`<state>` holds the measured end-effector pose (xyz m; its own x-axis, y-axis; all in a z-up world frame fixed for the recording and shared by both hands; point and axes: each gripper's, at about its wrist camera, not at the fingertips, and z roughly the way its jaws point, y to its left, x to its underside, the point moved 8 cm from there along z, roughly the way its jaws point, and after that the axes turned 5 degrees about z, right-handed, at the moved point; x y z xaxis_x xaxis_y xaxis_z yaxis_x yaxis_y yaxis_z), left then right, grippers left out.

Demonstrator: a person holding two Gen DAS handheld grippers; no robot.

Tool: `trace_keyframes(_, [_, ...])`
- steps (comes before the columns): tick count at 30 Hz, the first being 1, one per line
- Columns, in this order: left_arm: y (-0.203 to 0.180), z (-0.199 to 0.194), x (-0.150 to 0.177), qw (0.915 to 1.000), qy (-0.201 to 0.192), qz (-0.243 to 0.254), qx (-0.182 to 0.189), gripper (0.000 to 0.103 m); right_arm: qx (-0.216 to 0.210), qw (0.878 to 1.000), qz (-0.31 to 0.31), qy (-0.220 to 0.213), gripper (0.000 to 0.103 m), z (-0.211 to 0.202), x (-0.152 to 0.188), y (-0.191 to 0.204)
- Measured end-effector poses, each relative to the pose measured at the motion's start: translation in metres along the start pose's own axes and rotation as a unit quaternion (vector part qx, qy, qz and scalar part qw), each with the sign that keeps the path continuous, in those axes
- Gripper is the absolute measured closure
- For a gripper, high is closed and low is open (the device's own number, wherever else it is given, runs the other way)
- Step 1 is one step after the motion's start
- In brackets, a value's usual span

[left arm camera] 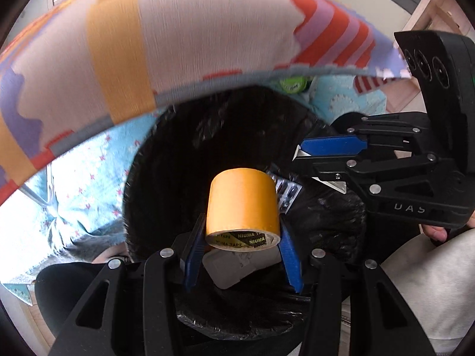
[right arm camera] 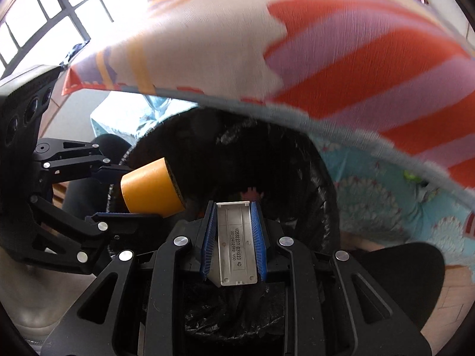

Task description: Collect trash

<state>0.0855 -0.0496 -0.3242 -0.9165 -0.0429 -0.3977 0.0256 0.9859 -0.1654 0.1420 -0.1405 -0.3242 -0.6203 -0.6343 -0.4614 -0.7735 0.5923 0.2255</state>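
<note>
The black-lined trash bin sits below the desk edge; a blister pack shows inside it. The left gripper jaws grasp an orange tape roll above the bin mouth. The right gripper jaws grasp a grey plastic cover over the same opening, just beside the left.

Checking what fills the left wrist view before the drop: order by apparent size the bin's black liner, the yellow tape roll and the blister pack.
1. Black liner, by far the largest.
2. Yellow tape roll, enlarged by nearness, held in the left gripper.
3. Blister pack, mostly hidden behind the roll.
</note>
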Motion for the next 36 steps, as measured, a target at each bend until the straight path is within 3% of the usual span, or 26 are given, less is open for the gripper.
trace_keyframes(9, [0.002,0.023,0.007,0.9997,0.026,-0.003,-0.003,0.058,0.003,0.999,0.029,0.03,0.079,0.024,0.01,-0.009])
trace_keyframes(19, [0.004,0.031,0.007,0.9993,0.034,-0.007,-0.013,0.058,0.012,0.999,0.026,0.023,0.079,0.02,0.009,-0.01])
trace_keyframes(23, [0.002,0.021,0.003,0.9997,0.018,-0.003,-0.012,0.053,0.012,0.999,0.024,0.019,0.079,0.014,0.009,-0.01])
trace_keyframes(33, [-0.001,-0.012,0.0,0.9997,-0.017,-0.005,-0.016,0.05,-0.004,1.0,0.017,0.012,0.064,-0.013,0.006,0.005])
trace_keyframes(36, [-0.001,-0.028,-0.003,0.9993,-0.034,-0.007,-0.016,0.042,-0.007,1.0,0.008,0.005,0.061,-0.026,0.005,0.012])
